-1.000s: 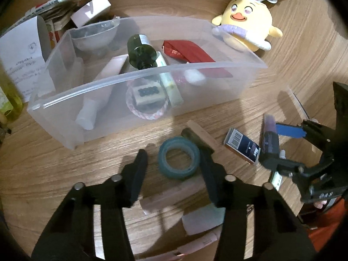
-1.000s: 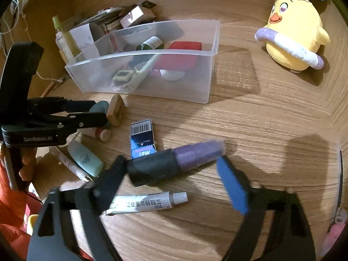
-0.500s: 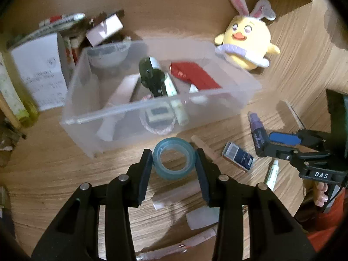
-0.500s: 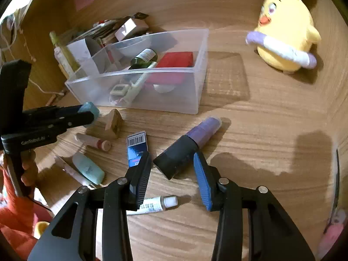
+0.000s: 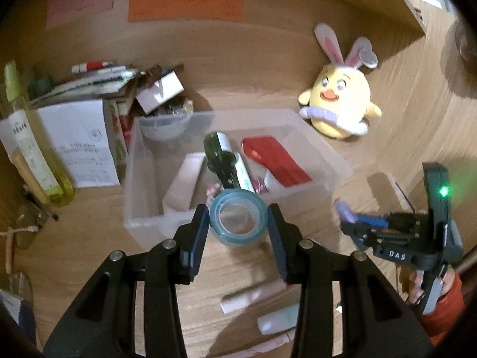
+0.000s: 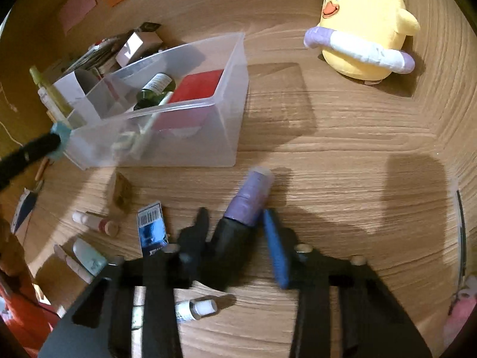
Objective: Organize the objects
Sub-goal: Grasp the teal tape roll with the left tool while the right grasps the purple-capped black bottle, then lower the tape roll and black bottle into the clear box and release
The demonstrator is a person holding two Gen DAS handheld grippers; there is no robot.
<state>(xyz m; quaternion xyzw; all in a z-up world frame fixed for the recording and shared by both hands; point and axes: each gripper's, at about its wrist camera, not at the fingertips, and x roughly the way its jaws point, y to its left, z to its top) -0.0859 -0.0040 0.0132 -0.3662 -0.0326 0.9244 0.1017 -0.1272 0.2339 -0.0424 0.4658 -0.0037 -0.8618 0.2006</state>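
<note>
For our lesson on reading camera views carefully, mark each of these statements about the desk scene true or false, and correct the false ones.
1. The left gripper holds a roll of tape. True.
2. The right gripper holds the white glue tube. False: it holds a black and purple tube; the glue tube lies on the desk.
3. The clear bin is empty. False: a green bottle and a red packet lie inside.
4. The plush chick sits outside the bin. True.

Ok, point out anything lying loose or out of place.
Several small items lie scattered on the desk outside the clear bin: a glue tube, a blue barcoded box, a lip balm.
</note>
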